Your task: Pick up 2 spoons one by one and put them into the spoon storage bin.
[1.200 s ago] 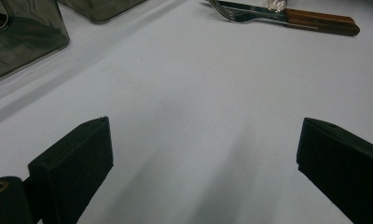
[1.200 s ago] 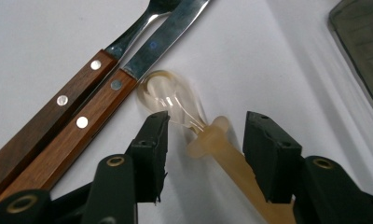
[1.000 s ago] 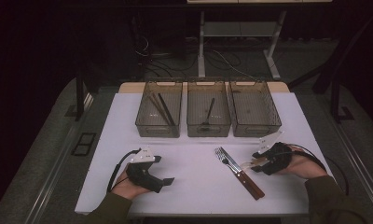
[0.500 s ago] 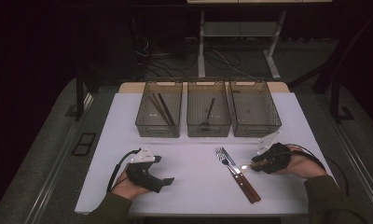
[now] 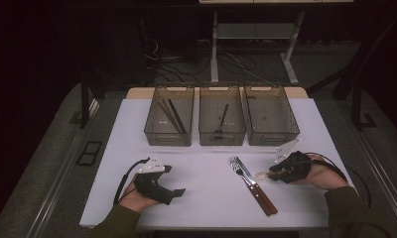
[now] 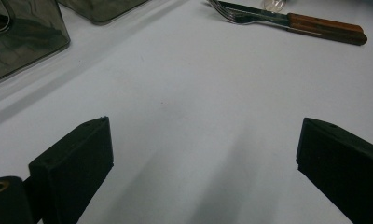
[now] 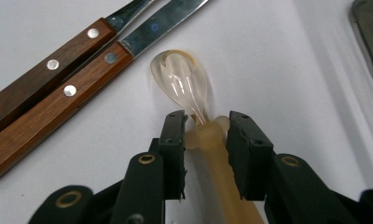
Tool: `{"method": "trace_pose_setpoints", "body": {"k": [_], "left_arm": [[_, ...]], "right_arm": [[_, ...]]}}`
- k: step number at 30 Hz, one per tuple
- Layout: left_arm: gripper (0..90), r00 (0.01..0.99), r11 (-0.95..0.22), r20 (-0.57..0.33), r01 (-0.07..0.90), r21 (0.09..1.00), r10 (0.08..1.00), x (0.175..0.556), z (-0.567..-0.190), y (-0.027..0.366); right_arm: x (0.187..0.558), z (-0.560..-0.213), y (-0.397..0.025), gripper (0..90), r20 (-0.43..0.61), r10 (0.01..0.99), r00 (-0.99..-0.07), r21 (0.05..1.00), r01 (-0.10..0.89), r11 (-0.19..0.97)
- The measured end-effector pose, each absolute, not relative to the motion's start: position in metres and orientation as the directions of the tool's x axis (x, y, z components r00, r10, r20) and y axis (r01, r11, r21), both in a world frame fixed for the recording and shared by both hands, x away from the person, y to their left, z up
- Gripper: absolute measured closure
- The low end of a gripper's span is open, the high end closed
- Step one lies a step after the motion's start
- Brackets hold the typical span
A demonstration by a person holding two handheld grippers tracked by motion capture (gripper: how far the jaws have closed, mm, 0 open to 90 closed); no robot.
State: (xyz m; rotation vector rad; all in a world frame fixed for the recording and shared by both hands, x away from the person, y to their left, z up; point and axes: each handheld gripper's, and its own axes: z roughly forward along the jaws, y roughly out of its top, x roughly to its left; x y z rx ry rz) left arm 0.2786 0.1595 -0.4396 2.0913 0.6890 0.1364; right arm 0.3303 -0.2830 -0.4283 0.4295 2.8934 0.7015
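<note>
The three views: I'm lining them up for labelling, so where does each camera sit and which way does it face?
High view: above the person's side, facing forward and down on the table; both hands and sleeves show.
Left gripper view: rides the left gripper, jaws wide apart, facing the fork.
Right gripper view: rides the right gripper, jaws closed on the spoon.
Shared: the wooden-handled fork and knife.
</note>
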Motion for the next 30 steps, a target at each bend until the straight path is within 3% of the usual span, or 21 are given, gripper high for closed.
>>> {"method": "trace_pose_setpoints", "body": {"k": [13,30], "left_arm": [[2.9,0.841,-0.441,-0.155,0.418,0.794,0.519,0.279,-0.439,0.159],[2.9,0.843,-0.444,-0.154,0.417,0.793,0.516,0.278,-0.44,0.159]], "right_arm": [[0.33,-0.419,-0.291,68.6,-0.035,0.406,-0.913,0.527,0.328,0.784],[0.331,-0.406,-0.3,68.9,-0.039,0.462,-0.886,0.608,0.346,0.714]]}}
